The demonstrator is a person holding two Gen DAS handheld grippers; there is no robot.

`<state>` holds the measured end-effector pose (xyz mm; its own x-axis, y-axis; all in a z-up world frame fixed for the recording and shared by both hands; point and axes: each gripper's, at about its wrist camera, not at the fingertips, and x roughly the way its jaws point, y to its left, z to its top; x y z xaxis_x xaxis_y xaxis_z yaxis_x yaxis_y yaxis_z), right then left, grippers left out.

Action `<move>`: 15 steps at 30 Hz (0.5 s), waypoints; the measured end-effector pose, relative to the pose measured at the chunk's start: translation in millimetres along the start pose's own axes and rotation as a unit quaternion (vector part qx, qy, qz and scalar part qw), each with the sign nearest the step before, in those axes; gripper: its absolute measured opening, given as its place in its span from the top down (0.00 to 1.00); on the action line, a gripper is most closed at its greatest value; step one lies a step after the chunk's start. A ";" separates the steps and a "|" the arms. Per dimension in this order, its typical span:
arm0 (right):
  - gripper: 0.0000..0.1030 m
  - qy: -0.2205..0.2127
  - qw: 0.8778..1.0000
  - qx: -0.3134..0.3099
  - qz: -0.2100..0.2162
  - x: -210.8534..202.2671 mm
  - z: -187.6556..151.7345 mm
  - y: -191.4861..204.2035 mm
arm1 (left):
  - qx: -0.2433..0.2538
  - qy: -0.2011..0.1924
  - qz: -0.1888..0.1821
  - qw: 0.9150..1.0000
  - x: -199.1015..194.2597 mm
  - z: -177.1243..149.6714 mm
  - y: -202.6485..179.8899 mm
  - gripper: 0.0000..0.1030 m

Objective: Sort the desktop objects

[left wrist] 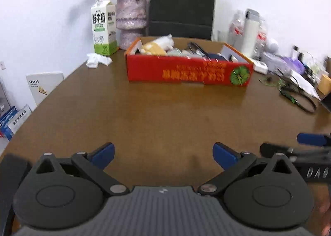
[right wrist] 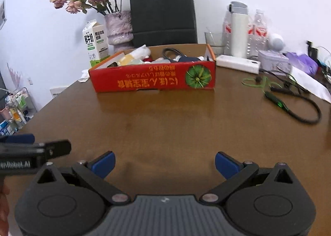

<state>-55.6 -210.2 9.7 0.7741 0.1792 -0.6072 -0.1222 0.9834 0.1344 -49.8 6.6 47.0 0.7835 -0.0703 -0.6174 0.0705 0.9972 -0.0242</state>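
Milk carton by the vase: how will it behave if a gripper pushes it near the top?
The milk carton is tall on a small base, so a high push probably tips it rather than slides it. Its top looks opened, so it may be part empty and light. Cardboard walls would likely dent under a hard squeeze.

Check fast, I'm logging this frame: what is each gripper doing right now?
Left gripper: open, fingers spread, holding nothing, above the bare table.
Right gripper: open, fingers spread, holding nothing.
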 end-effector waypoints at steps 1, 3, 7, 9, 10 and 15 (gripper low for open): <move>0.00 -0.004 1.000 -0.002 0.000 -8.3 -5.8 -0.3 | 0.000 0.003 -0.003 1.000 -5.3 -7.5 1.3 0.00; 0.00 -0.011 1.000 -0.008 -0.003 -23.7 -17.5 -1.6 | -0.009 0.012 0.000 1.000 -15.0 -21.4 3.6 0.00; 0.00 -0.008 1.000 -0.003 -0.007 -42.2 -36.0 -6.9 | -0.003 0.013 0.001 1.000 -27.4 -42.3 5.3 0.00; 0.00 -0.009 1.000 0.003 -0.003 -43.9 -39.2 -8.3 | 0.001 0.011 -0.001 1.000 -26.2 -44.1 3.9 0.00; 0.00 -0.008 1.000 0.008 -0.001 -41.7 -38.7 -8.4 | 0.000 0.011 -0.005 1.000 -24.1 -44.1 3.6 0.00; 0.00 0.001 1.000 0.004 -0.007 -23.7 -35.2 -2.0 | -0.001 0.027 -0.003 1.000 -3.9 -38.8 3.5 0.00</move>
<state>-95.5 -215.4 -3.8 0.7742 0.1647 -0.6111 -0.1059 0.9857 0.1314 -76.6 11.3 18.8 0.7491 -0.0742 -0.6583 0.0730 0.9969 -0.0293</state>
